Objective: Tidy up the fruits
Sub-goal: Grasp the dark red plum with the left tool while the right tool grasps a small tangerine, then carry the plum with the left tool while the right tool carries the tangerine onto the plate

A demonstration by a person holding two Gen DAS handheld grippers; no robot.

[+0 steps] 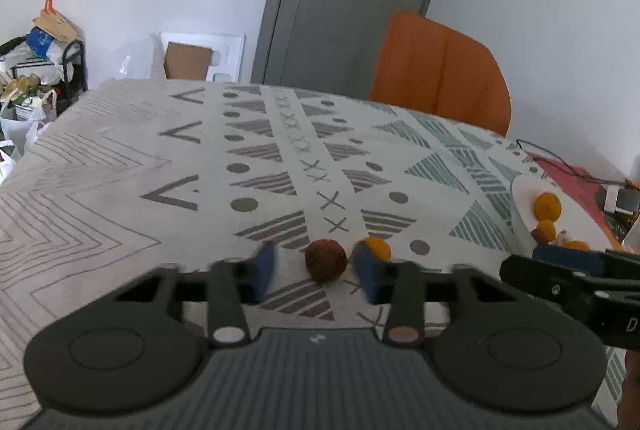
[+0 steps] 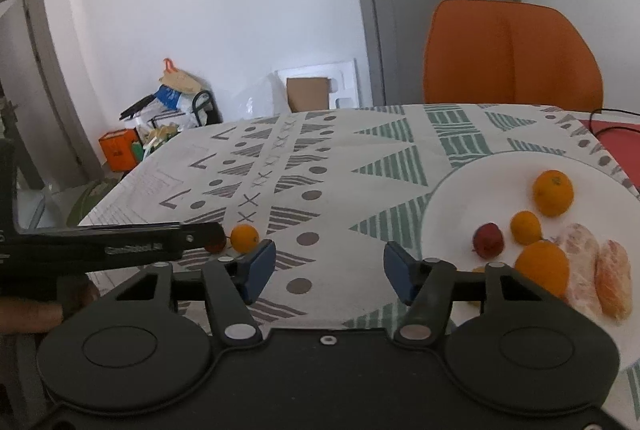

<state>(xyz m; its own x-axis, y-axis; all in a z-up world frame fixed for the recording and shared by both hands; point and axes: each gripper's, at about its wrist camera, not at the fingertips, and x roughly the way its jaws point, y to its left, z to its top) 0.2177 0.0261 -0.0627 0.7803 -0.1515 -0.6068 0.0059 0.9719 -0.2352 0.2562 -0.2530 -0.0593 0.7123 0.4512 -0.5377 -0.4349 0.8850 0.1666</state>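
Matt printed cloth tablecloth [image 1: 120,170]; smooth glossy white plate [image 2: 460,198].

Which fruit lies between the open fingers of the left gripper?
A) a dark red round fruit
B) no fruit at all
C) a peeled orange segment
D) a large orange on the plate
A: in the left wrist view the dark red fruit sits on the tablecloth between the open fingers of the left gripper, a small orange just beside it.

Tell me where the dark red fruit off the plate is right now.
In the left wrist view, the dark red fruit sits on the tablecloth between the open left gripper fingers, beside a small orange.
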